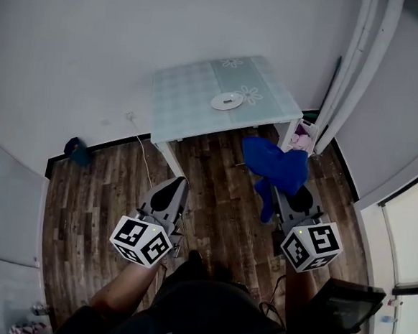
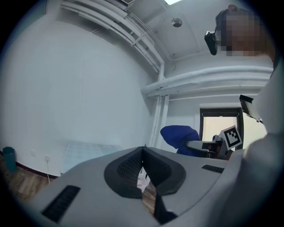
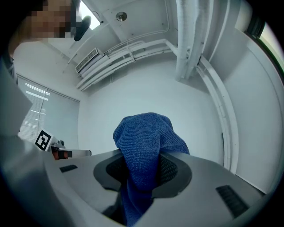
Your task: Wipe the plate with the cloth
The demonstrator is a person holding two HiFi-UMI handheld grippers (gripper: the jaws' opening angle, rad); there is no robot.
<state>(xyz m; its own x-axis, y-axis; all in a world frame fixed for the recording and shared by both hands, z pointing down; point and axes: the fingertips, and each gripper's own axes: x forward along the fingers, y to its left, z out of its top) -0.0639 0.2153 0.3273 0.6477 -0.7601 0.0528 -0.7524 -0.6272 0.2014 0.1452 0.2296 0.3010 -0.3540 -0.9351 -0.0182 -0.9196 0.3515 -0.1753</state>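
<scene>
One view, the head's, shows the plate [image 1: 226,101] — left tongs [image 2: 143,151] closed empty, right tongs [image 3: 141,165] clamp cloth [image 3: 143,133].

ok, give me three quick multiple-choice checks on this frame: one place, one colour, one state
1. Where is the plate? A on the table; B on a chair; C on a shelf.
2. What colour is the cloth? A red; B blue; C white.
3. How is the left tool? A wide open; B shut on the cloth; C shut, empty.
Key: 1 A, the head view shows it on the tabletop; 2 B, it is blue in every view; 3 C, its pads meet with nothing between them, and the cloth hangs from the right tool.
</scene>
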